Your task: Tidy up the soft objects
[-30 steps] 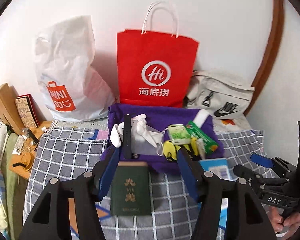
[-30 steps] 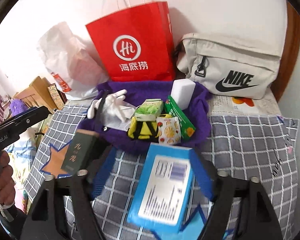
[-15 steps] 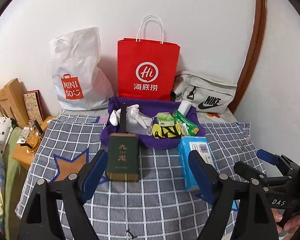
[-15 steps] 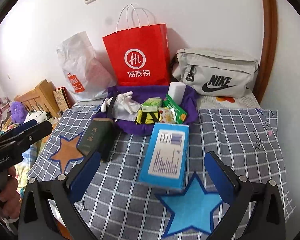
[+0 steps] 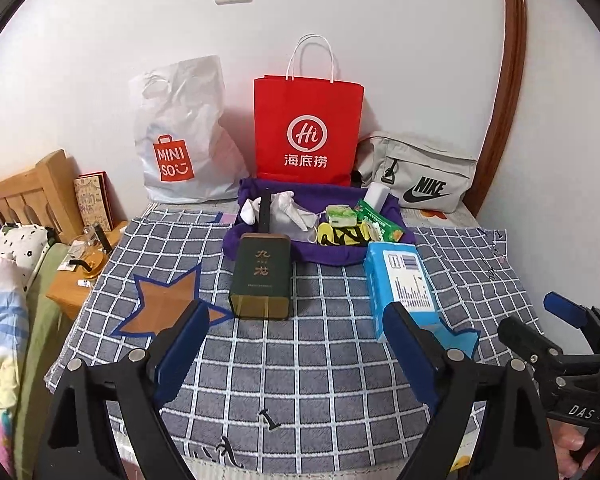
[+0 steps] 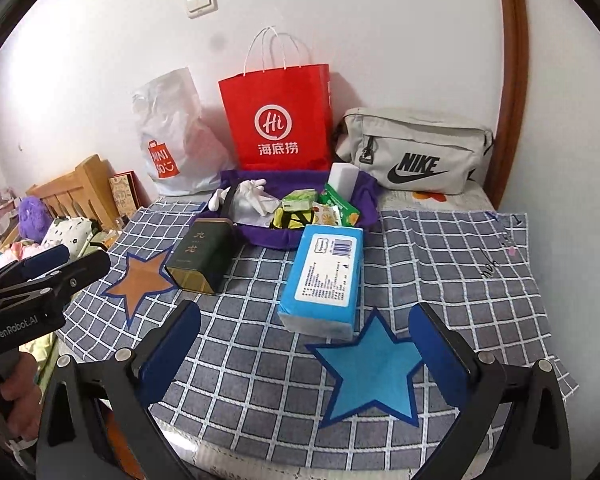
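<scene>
A dark green tin box [image 5: 262,276] lies on the checked cloth beside an orange star patch [image 5: 164,304]. My left gripper [image 5: 296,320] hangs back from it, jaws opening, nothing between them. A blue tissue pack [image 6: 326,272] lies by a blue star patch [image 6: 374,372], and my right gripper [image 6: 306,316] stands open and empty short of it. Behind both sits a purple cloth bin [image 5: 332,254] holding white gloves [image 5: 292,210] and several small packets. Each gripper also shows at the edge of the other's view.
Against the wall stand a white plastic bag [image 5: 180,132], a red paper bag [image 5: 308,128] and a grey belt bag [image 5: 420,176]. A wooden headboard [image 5: 32,188] and a cluttered nightstand [image 5: 80,280] lie off the left edge.
Both grippers let go and drew back toward the near edge, jaws widening. The green box and the blue tissue pack, earlier between the fingers, now lie on the cloth.
</scene>
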Demonstrator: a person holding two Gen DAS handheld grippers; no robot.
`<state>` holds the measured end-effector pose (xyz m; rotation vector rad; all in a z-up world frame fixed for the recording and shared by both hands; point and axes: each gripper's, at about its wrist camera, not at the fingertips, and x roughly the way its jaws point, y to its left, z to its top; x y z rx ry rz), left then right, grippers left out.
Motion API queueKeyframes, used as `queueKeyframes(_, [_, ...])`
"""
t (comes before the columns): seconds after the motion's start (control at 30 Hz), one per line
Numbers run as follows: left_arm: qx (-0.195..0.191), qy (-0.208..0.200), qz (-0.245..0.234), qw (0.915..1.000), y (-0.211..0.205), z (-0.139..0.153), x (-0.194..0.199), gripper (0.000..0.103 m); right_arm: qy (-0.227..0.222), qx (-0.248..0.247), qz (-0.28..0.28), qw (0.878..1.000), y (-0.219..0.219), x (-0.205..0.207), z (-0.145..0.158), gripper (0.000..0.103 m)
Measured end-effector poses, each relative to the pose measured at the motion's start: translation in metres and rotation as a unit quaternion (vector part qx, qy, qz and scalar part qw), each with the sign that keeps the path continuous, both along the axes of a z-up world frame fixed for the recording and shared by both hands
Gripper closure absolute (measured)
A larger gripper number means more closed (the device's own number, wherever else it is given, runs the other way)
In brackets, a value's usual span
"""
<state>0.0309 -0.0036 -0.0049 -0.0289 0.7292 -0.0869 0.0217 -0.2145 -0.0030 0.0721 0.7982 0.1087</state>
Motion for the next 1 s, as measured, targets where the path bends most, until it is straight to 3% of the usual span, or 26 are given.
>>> queueKeyframes(1.0, [0.007, -0.004, -0.001, 1.0000, -0.009, -0.003, -0.020, 0.015, -0.034, -0.007, 0.008, 0.999, 0.002, -0.034, 0.015, 0.001])
